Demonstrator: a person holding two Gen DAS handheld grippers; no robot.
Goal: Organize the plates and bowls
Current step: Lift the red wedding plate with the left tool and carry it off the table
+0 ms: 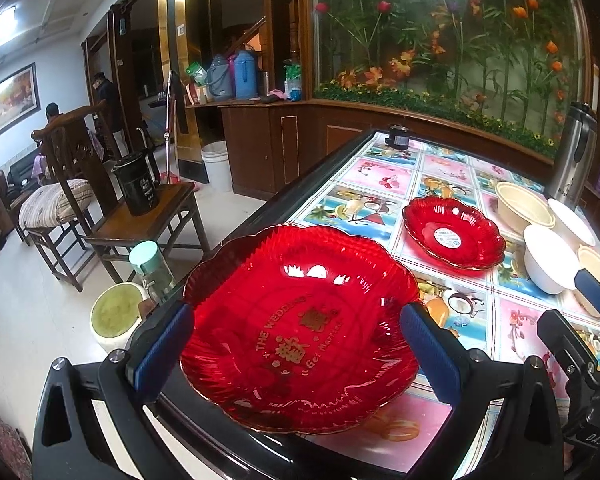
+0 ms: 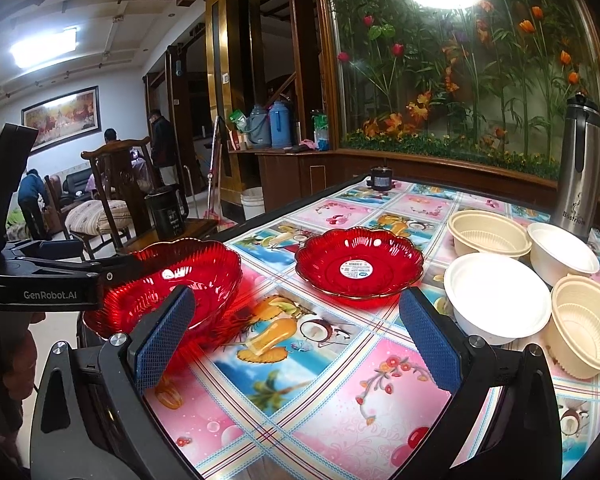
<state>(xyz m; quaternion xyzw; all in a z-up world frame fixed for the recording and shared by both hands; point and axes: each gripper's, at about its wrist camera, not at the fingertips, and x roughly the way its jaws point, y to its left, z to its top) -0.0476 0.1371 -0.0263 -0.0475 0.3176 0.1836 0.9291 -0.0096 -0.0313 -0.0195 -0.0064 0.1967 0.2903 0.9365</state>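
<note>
Large red scalloped plastic plate [image 1: 300,328] lay at table's near-left corner, between spread left gripper [image 1: 296,344] pads; contact unclear. Right gripper [image 2: 296,336] spread, empty. Smaller red scalloped plate [image 2: 359,266] mid-table. Four round disposable bowls [image 2: 498,298] clustered right, partly overlapping. Steel flask [image 2: 578,168] behind.

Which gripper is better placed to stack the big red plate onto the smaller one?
Left, likely. The left gripper already has the big red plate between its open fingers, while the right gripper hangs open over bare tablecloth, short of the smaller red plate.
</note>
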